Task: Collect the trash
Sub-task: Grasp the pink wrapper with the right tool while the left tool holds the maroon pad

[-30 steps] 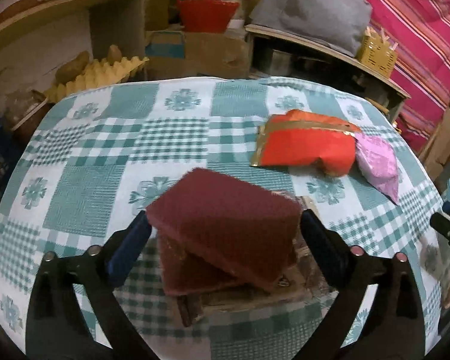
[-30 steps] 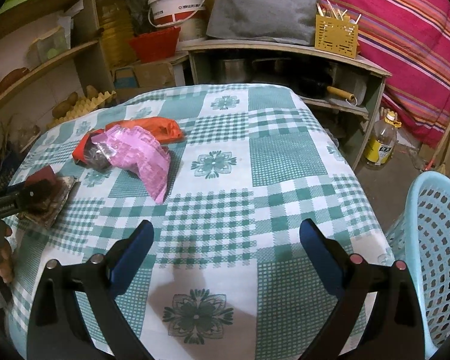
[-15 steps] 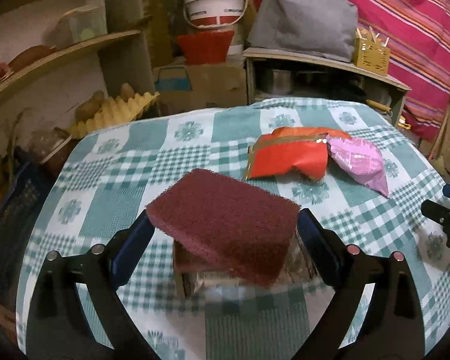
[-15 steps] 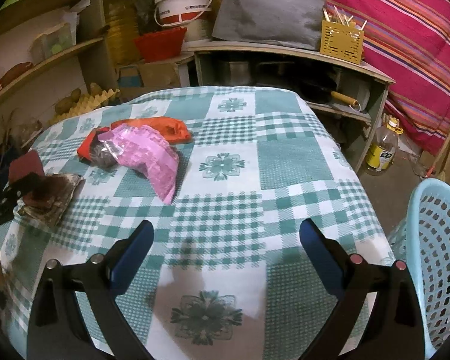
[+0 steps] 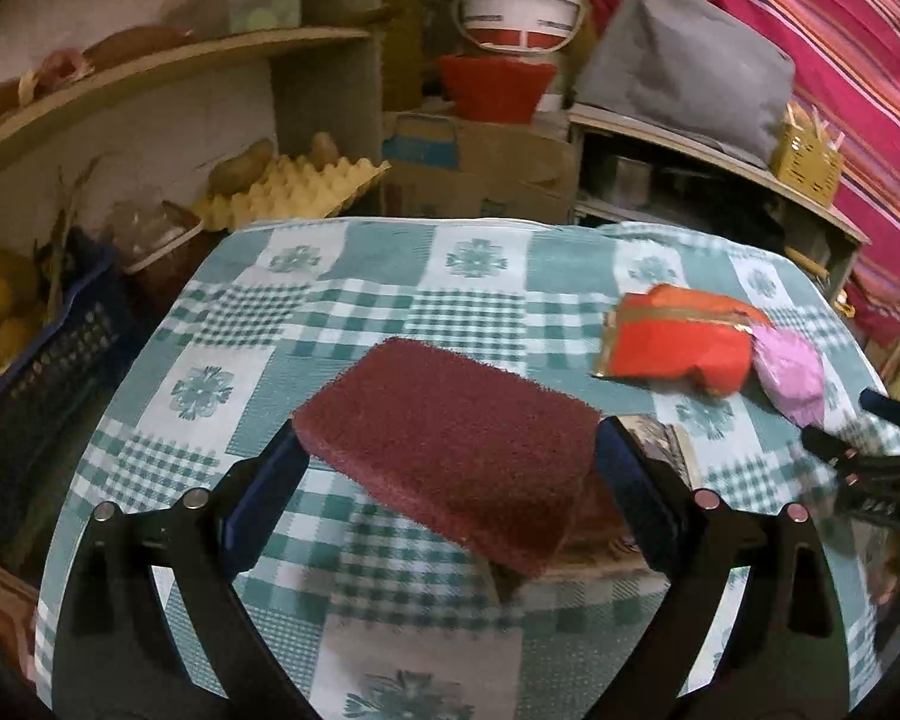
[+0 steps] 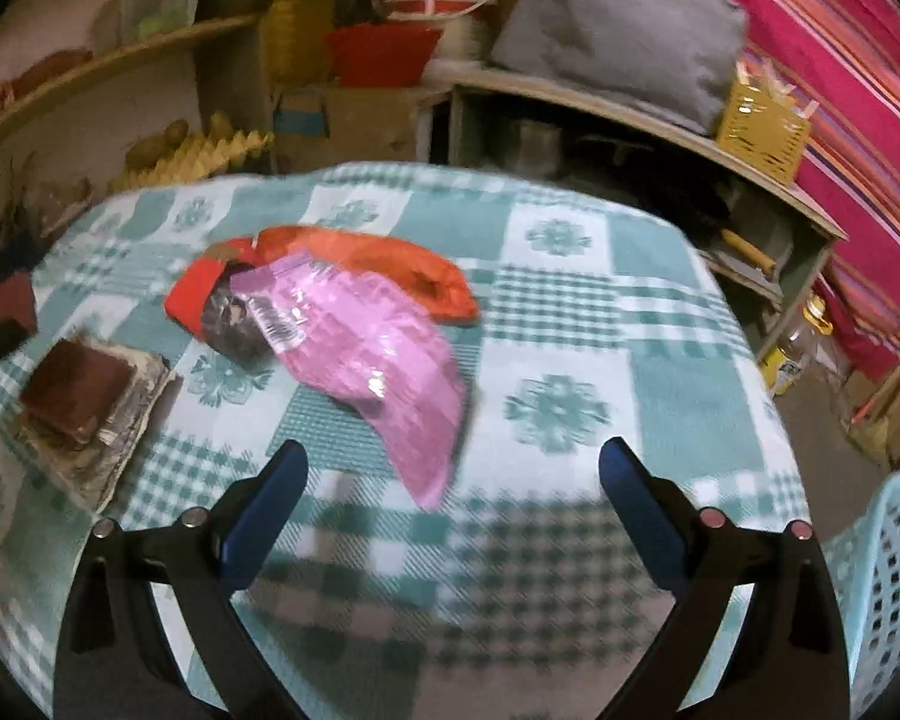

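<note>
A maroon scouring pad [image 5: 450,444] was gripped between the fingers of the left gripper [image 5: 447,474], its long axis slanting from upper left to lower right, above the checked tablecloth [image 5: 390,312]. Only the right wrist view showed the remaining pad [image 6: 78,393] on a worn wrapper, though blurred, and the blue basket [image 6: 888,588]. The right gripper [image 6: 450,498] was held open, empty, nearer the pink packet [image 6: 378,360] and orange packet [image 6: 402,267] than before.

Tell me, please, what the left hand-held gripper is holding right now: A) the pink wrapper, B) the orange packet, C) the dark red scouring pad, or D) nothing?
C: the dark red scouring pad is clamped between the fingers of the left hand-held gripper, above the tablecloth.
</note>
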Tool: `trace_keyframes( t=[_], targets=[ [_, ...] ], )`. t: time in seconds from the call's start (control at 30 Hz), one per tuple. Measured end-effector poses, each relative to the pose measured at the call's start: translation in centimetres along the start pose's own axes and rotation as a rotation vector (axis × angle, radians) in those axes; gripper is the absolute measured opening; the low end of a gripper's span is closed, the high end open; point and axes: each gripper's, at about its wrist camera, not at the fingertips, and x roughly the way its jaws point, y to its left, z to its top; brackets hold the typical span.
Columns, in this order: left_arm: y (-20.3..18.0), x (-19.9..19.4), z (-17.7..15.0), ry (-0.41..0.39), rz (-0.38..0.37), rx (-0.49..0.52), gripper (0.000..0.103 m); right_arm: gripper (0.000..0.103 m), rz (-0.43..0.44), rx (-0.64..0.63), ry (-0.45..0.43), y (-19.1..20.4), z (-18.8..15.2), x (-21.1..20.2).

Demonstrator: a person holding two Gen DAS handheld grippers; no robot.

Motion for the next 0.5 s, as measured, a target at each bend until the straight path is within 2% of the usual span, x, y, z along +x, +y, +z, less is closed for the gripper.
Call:
trace_keyframes(
  t=[0.07, 0.13, 0.23, 0.27, 0.43, 0.5],
  targets=[
    [0.3, 0.1, 0.1, 0.005, -0.004, -0.013, 0.093, 0.094, 0.001, -0.018, 0.01, 0.6, 0.2, 0.6],
    [0.5, 0.2, 0.3, 0.007, -0.015, -0.025, 0.093, 0.087, 0.004, -0.036, 0.016, 1.2, 0.7, 1.1],
    [0.5, 0.2, 0.5, 0.007, -0.03, -0.033, 0.093, 0.068, 0.011, -0.04, 0.029, 1.4, 1.6, 1.9],
    [0.4, 0.2, 0.5, 0.006, -0.034, -0.031, 0.093, 0.054, 0.035, -0.033, 0.046, 1.4, 1.8, 2.4],
    [-0.1, 0.1, 0.6, 0.002, -0.037, -0.014, 0.093, 0.037, 0.063, -0.001, 0.025, 0.2, 1.6, 1.7],
    [-0.3, -0.1, 0.6, -0.001, -0.046, -0.018, 0.093, 0.027, 0.065, 0.02, 0.013, -0.9, 1.0, 0.6]
  ],
)
